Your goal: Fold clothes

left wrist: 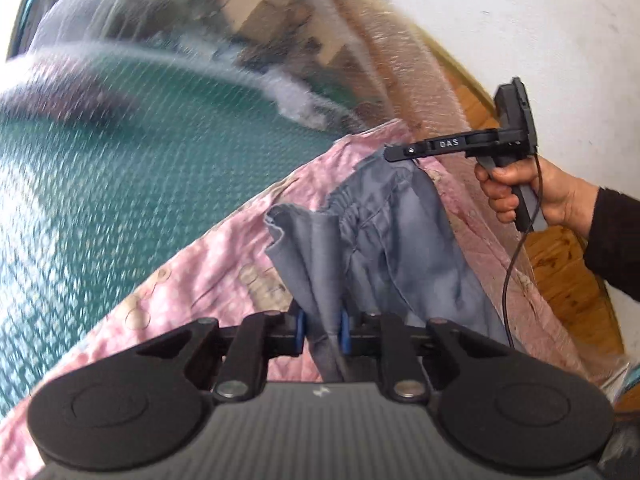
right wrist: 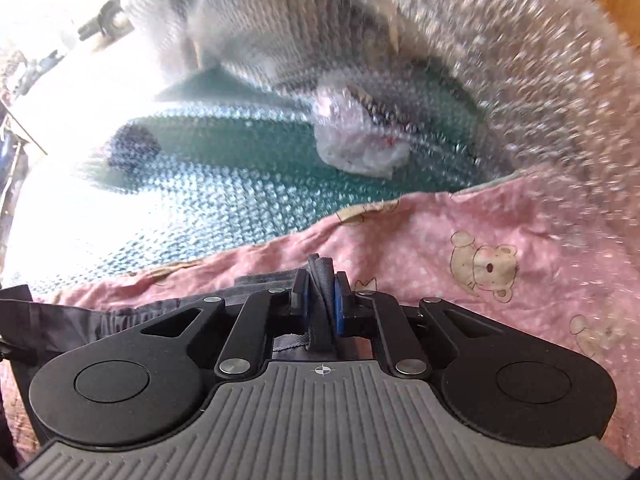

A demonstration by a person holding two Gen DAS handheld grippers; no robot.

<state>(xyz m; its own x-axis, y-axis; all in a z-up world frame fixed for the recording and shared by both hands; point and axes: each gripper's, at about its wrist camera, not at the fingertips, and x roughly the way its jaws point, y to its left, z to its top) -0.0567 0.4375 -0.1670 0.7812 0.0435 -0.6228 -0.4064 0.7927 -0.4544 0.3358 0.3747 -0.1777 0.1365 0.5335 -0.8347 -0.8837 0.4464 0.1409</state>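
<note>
A grey garment with an elastic waistband hangs stretched between both grippers above a pink bear-print sheet. My left gripper is shut on one bunched edge of the grey garment. My right gripper shows in the left wrist view, held by a hand, pinching the garment's far end. In the right wrist view the right gripper is shut on a folded grey seam, with more grey cloth trailing to the left over the pink sheet.
Bubble wrap covers a green surface beyond the pink sheet and rises as a curtain at the back. A crumpled clear plastic bag lies on the green surface. A wooden frame and a white wall are on the right.
</note>
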